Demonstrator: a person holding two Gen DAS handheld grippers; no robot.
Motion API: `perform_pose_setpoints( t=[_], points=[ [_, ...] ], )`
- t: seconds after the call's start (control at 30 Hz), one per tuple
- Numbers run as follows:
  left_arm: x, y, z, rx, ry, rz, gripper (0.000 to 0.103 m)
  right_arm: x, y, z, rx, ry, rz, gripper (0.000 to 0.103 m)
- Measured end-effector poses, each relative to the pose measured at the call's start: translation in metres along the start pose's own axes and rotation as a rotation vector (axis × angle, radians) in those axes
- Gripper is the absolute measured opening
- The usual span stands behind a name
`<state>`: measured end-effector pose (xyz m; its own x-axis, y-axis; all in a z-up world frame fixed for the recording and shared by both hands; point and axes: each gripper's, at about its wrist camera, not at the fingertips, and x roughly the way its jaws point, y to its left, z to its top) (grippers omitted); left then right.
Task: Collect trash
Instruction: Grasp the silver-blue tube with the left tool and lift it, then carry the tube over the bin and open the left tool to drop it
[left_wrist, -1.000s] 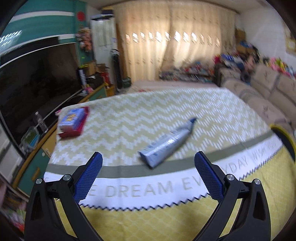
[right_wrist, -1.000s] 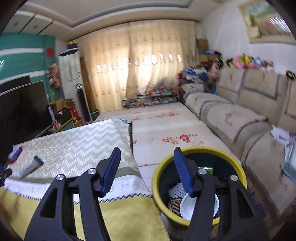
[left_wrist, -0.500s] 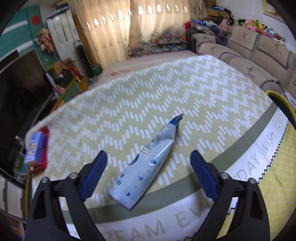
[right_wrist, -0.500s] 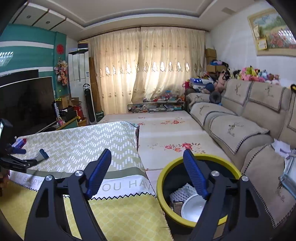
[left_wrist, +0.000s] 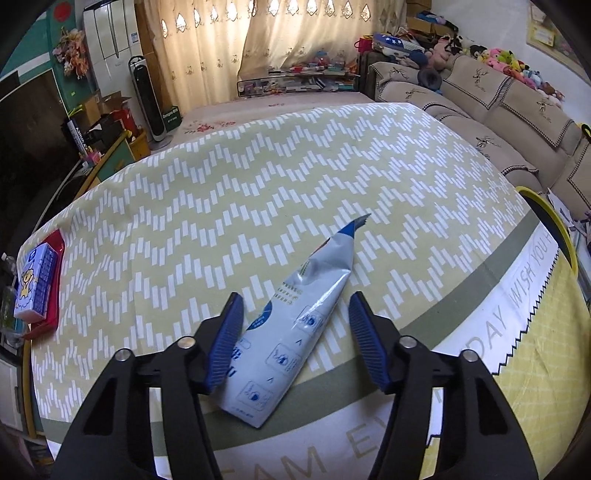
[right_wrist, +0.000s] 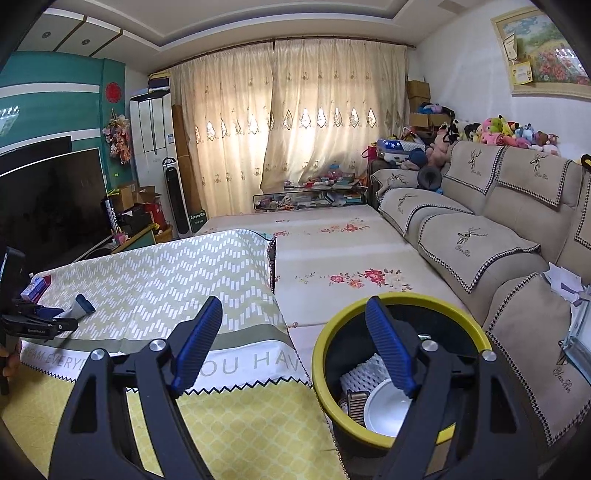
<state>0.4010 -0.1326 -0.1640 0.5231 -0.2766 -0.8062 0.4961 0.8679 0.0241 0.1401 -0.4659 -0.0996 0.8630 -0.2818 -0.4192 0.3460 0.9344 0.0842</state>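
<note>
left gripper (left_wrist: 295, 341) angled down, closing astride flattened tube (left_wrist: 291, 332)

Each black-framed gripper (left_wrist: 295, 343) has ribbed blue pads (left_wrist: 225, 343) and silver screws.

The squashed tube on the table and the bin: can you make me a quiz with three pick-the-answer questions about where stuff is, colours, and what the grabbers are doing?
1. Where does the squeezed tube lie?
A. on the zigzag tablecloth
B. in the bin
C. on the sofa

2. What colour is the rim of the trash bin?
A. red
B. yellow
C. white

3. What is between the right gripper fingers?
A. the tube
B. a plate
C. nothing

Answers:
1 A: it lies flat on the cloth, between the left gripper fingers, whose jaws are closing.
2 B: the rim is yellow around a dark inside.
3 C: its jaws stand apart with only air between them.
</note>
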Motion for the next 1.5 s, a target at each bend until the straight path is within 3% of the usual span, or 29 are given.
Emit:
perform_pose_setpoints(
  t=[0.13, 0.33, 0.53, 0.77, 1.13, 1.33, 1.5],
  points=[
    [-0.007, -0.009, -0.005, 0.017, -0.007, 0.006, 0.039, 0.001, -0.002, 0.000, 0.009, 0.005, 0.003, 0.076],
    [-0.013, -0.026, -0.010, 0.036, -0.013, 0.043, 0.028, 0.001, -0.006, 0.002, 0.029, 0.005, 0.003, 0.076],
    [-0.025, -0.054, -0.015, 0.060, -0.011, 0.042, 0.027, -0.009, -0.019, 0.000, 0.081, -0.039, -0.001, 0.076],
    [-0.041, -0.109, -0.005, 0.118, -0.037, -0.019, 0.027, -0.023, -0.058, -0.006, 0.157, -0.016, -0.008, 0.076],
    [-0.041, -0.254, 0.041, 0.293, -0.070, -0.205, 0.027, -0.083, -0.141, -0.003, 0.178, -0.126, -0.177, 0.076],
    [-0.023, -0.345, 0.066, 0.376, -0.042, -0.315, 0.027, -0.100, -0.184, -0.017, 0.194, -0.114, -0.277, 0.076],
    [0.009, -0.409, 0.083, 0.398, 0.011, -0.344, 0.027, -0.103, -0.214, -0.032, 0.270, -0.089, -0.305, 0.076]
  ],
)
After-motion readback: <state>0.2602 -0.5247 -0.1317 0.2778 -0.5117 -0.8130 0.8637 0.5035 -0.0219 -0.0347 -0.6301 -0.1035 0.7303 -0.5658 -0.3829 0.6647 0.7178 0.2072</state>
